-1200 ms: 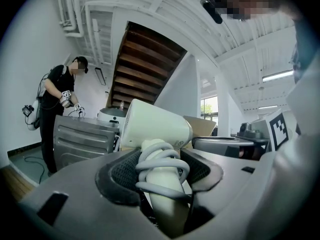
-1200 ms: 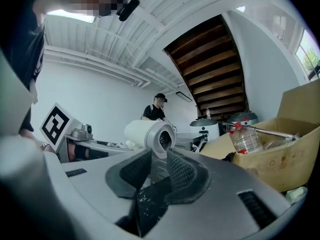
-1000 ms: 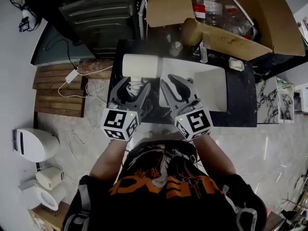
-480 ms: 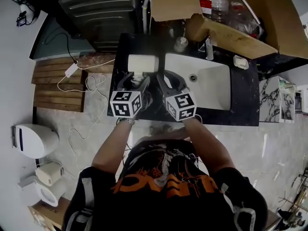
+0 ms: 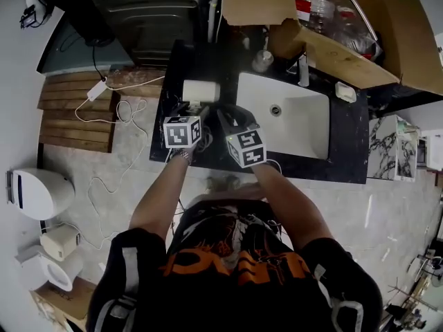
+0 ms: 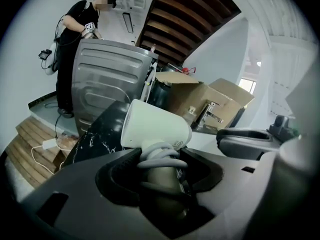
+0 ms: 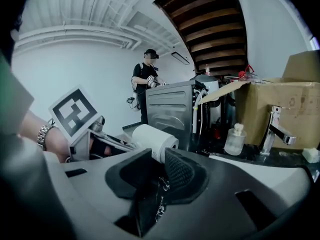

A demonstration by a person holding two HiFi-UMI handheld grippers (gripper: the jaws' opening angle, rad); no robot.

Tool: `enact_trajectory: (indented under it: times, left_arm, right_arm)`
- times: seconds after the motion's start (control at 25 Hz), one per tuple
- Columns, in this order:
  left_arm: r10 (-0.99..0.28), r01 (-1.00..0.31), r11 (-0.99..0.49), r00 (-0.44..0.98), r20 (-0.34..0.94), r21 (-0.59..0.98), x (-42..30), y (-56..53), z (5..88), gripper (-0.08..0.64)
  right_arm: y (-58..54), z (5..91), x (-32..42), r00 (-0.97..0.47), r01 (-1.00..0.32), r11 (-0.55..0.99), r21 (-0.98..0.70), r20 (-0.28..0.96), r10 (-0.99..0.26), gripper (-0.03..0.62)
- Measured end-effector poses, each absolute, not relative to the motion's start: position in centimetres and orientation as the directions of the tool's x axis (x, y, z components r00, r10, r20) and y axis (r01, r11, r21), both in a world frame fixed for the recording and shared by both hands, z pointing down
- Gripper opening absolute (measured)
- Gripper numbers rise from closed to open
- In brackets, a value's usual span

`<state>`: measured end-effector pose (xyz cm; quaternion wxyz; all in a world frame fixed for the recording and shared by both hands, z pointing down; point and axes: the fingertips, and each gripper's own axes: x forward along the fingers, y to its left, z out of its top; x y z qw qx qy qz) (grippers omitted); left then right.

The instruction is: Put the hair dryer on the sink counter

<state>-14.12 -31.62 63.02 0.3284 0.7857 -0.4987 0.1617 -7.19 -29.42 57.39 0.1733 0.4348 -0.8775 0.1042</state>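
Observation:
The white hair dryer [image 5: 201, 90] hangs low over the black sink counter [image 5: 346, 151], just left of the basin; whether it rests on the counter I cannot tell. My left gripper [image 5: 195, 113] is shut on its handle. In the left gripper view the hair dryer [image 6: 155, 126] points away from me, and its grey cord is wound round the handle between the jaws of the left gripper [image 6: 160, 159]. My right gripper [image 5: 225, 113] hovers close beside it on the right, slightly open and holding nothing. In the right gripper view the hair dryer [image 7: 152, 139] shows just beyond the right gripper [image 7: 157, 156].
A white basin [image 5: 291, 120] with a faucet [image 5: 302, 71] fills the counter's middle. A glass bottle [image 5: 261, 61], a soap dish [image 5: 344, 92] and an open cardboard box [image 5: 332, 40] stand at the back. A washing machine [image 5: 152, 12] is behind; a person [image 6: 75, 49] stands at it.
Both grippers have moved down and away from me toward the counter, the left one carrying the hair dryer. The dryer now sits lower over the counter's left part.

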Motion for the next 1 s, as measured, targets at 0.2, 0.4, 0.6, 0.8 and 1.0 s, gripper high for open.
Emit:
enact_trajectory:
  times: [0.2, 0.4, 0.6, 0.8, 1.0]
  left_arm:
    - [-0.665, -0.898, -0.277, 0.435, 0.607, 0.340, -14.6, -32.2, 64.6, 0.262]
    - [-0.654, -0.900, -0.265, 0.432, 0.622, 0.346, -15.0, -32.6, 65.6, 0.268]
    - [-0.626, -0.903, -0.300, 0.431, 0.650, 0.309, -14.7, -32.6, 65.8, 0.309]
    - [-0.646, -0.910, -0.338, 0.410, 0.644, 0.241, -14.3, -32.3, 64.6, 0.372]
    - [-0.724, -0.916, -0.373, 0.388, 0.571, 0.149, -14.4, -32.6, 62.1, 0.383]
  right_arm:
    - [-29.4, 57.2, -7.0, -0.559, -0.799, 0.601, -0.029, 0.405, -0.724, 0.097]
    - [-28.9, 56.8, -7.0, -0.558, -0.797, 0.603, -0.022, 0.407, -0.723, 0.097]
    - [-28.9, 56.4, -7.3, -0.580, -0.787, 0.615, -0.040, 0.386, -0.717, 0.097]
    - [-29.1, 55.6, -7.1, -0.583, -0.788, 0.615, -0.039, 0.370, -0.723, 0.097]
    - [-29.0, 55.6, -7.4, -0.585, -0.788, 0.614, -0.047, 0.369, -0.723, 0.097]
